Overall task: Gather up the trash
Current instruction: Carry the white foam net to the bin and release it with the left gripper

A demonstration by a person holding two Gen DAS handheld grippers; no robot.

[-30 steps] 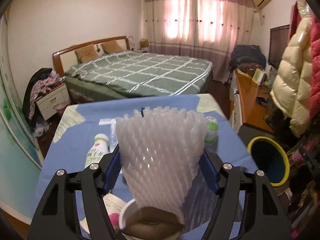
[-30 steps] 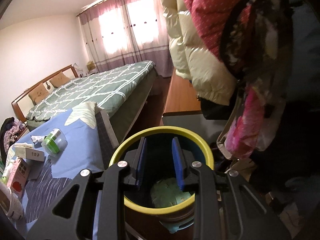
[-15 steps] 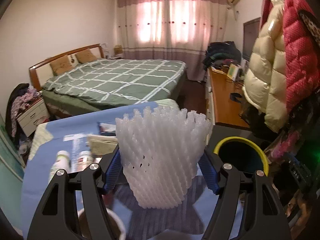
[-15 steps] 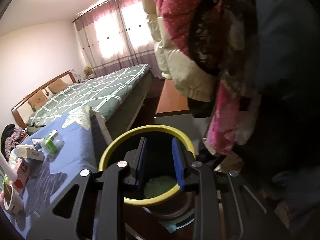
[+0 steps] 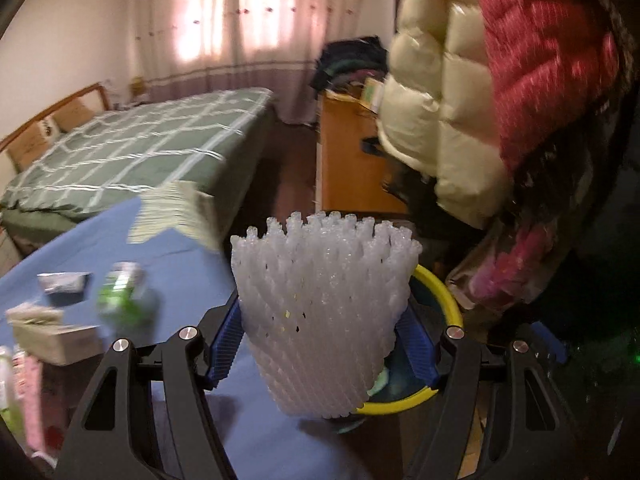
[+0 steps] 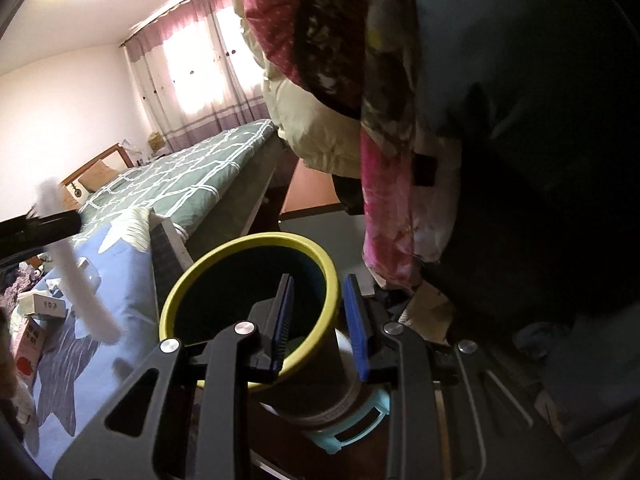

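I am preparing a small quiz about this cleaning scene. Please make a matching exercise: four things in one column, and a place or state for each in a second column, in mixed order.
Things:
1. foam net
2. bin
3. green cup
4. cream jacket

States:
a. lying on the blue cloth
b. hanging above the bin
c. held in the left jaws
d. rim clamped by the right jaws

Pairs: 1-c, 2-d, 3-a, 4-b

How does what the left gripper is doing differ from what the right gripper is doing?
The left gripper is shut on the white foam fruit net, carried above the table; the right gripper is shut on the yellow-rimmed trash bin, one finger inside its rim, one outside. Both have blue pads.
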